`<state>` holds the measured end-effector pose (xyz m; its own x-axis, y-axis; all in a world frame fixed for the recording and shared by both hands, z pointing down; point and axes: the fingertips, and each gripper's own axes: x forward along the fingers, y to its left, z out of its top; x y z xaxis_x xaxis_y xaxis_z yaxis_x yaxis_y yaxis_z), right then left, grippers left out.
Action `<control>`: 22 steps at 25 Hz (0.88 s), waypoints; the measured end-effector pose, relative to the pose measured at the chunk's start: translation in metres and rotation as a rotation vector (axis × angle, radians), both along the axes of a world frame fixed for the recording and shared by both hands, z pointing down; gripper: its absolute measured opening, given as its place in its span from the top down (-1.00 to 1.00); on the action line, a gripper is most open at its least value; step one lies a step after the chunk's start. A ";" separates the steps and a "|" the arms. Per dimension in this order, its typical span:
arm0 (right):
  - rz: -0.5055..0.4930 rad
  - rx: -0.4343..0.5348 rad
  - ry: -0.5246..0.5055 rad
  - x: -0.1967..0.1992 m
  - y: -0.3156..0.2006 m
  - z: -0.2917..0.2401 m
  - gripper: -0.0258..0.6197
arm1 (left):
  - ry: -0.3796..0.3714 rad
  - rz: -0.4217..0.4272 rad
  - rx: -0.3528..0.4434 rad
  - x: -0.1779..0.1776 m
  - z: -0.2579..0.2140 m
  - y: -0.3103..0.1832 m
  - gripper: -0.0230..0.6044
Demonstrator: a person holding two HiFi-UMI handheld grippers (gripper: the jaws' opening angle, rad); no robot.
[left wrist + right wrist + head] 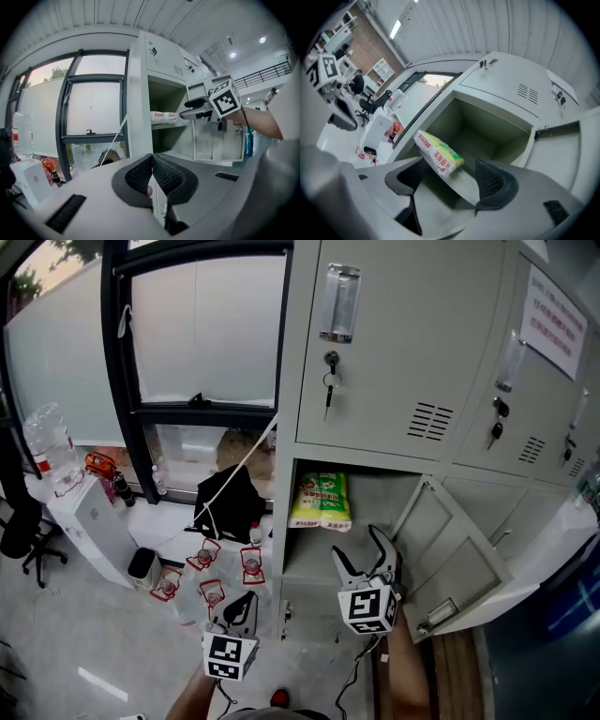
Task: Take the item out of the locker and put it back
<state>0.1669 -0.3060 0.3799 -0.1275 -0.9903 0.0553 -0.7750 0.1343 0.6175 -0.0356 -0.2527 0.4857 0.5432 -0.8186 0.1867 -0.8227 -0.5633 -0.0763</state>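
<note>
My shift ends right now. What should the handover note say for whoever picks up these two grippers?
The left gripper is shut and empty, held low to the left of the locker.
The right gripper is open and empty, in front of the open compartment.
The yellow-green plastic-wrapped pack lies at the left of the compartment in the grey metal locker. The compartment's door stands open.
Done: unclear whether the pack has already been out and back.
Left: if it has not, grip it, take it out and return it.
</note>
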 end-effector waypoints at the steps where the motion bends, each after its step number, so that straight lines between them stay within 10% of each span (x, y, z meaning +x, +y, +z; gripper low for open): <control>1: -0.004 0.002 -0.057 0.001 0.009 0.000 -0.15 | -0.001 0.002 0.010 0.001 -0.004 0.002 0.85; 8: -0.027 0.037 -0.443 0.004 0.085 0.007 0.13 | 0.000 0.013 0.062 0.003 -0.026 0.028 0.85; 22: 0.032 0.014 -0.661 -0.024 0.242 0.055 0.48 | 0.010 0.053 0.063 -0.001 -0.030 0.139 0.85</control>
<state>0.1426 -0.0644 0.4351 -0.1002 -0.9943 -0.0374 -0.9949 0.0998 0.0123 -0.0362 -0.1136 0.4554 0.5874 -0.7988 0.1295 -0.7930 -0.6001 -0.1050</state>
